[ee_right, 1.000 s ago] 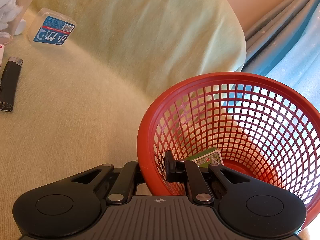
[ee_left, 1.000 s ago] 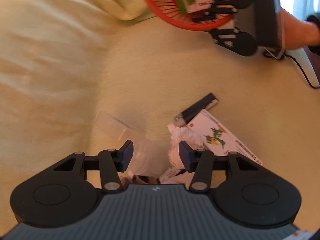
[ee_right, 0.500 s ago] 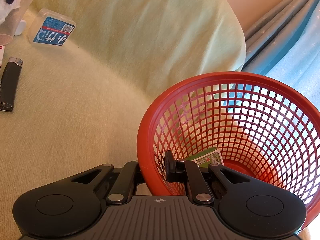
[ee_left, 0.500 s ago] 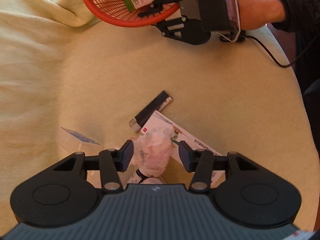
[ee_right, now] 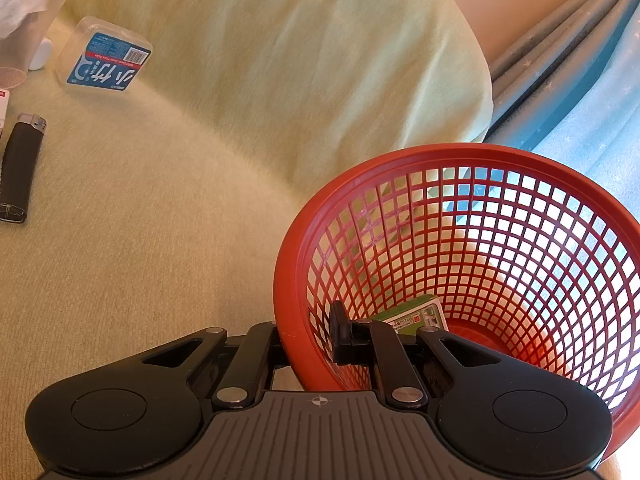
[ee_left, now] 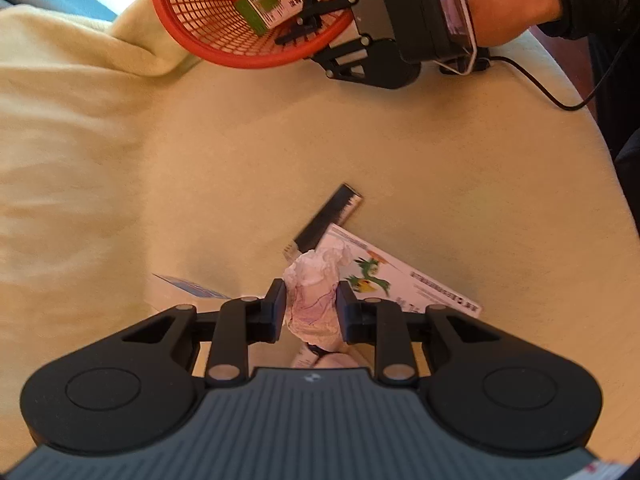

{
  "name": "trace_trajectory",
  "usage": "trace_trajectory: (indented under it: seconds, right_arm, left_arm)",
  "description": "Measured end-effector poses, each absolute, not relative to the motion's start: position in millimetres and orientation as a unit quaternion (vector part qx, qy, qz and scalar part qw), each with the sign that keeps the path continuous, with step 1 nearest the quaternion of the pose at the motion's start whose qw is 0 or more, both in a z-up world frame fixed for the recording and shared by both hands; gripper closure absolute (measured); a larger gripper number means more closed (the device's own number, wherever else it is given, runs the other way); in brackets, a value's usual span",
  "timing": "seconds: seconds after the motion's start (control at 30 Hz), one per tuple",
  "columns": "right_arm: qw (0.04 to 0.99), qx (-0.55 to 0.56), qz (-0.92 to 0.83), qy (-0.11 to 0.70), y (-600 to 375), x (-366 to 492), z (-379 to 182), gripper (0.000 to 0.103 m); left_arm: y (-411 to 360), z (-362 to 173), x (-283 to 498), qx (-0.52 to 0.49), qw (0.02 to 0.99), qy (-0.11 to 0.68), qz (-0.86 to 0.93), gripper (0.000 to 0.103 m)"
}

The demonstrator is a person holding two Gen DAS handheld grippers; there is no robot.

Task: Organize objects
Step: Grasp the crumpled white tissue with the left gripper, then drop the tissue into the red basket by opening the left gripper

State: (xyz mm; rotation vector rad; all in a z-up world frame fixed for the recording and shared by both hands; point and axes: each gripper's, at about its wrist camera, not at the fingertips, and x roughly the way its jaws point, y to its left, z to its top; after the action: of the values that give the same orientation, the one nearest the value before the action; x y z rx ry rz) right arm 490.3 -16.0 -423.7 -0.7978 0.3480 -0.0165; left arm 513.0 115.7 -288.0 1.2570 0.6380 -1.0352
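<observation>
At six o'clock in the left wrist view, a crumpled white tissue point(ee_left: 316, 300) is pinched by the left gripper point(ee_left: 311, 312), whose jaws have just been closing. At one o'clock, the red basket point(ee_right: 400, 168) rim is clamped by the right gripper point(ee_right: 308, 340), narrowly set.

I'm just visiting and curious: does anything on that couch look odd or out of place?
Yes. The red basket is tipped on its side, clamped at its rim by the right gripper, a small green box lying inside. The left gripper has just closed on crumpled tissue stuffed in a clear cup.
</observation>
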Motion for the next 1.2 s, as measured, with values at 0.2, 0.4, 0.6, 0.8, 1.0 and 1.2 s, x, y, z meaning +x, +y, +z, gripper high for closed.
trace_trajectory:
  seconds: [0.2, 0.4, 0.6, 0.8, 1.0, 1.2]
  right_arm:
    - [0.907, -0.386, -0.008, 0.169, -16, 490, -424, 0.097]
    - [0.907, -0.386, -0.008, 0.169, -16, 490, -424, 0.097]
    - [0.906, -0.387, -0.008, 0.169, -16, 491, -424, 0.097]
    - [0.908, -0.383, -0.008, 0.168, -18, 491, -421, 0.097]
    - [0.909, -0.381, -0.007, 0.168, -18, 492, -421, 0.097]
    - [0.91, -0.38, -0.006, 0.168, -17, 493, -420, 0.097]
  left_arm:
    - [100, -269, 520, 0.565, 0.648, 0.248, -0.446, 0.081]
    - [66, -255, 520, 0.587, 0.647, 0.189, -0.449, 0.081]
    - [14, -250, 516, 0.611, 0.63, 0.125, -0.463, 0.081]
    - [-39, -246, 510, 0.604, 0.627, 0.069, -0.488, 0.074]
    - [-65, -235, 511, 0.58, 0.653, 0.025, -0.486, 0.056]
    - [-40, -236, 526, 0.586, 0.661, 0.077, -0.462, 0.056]
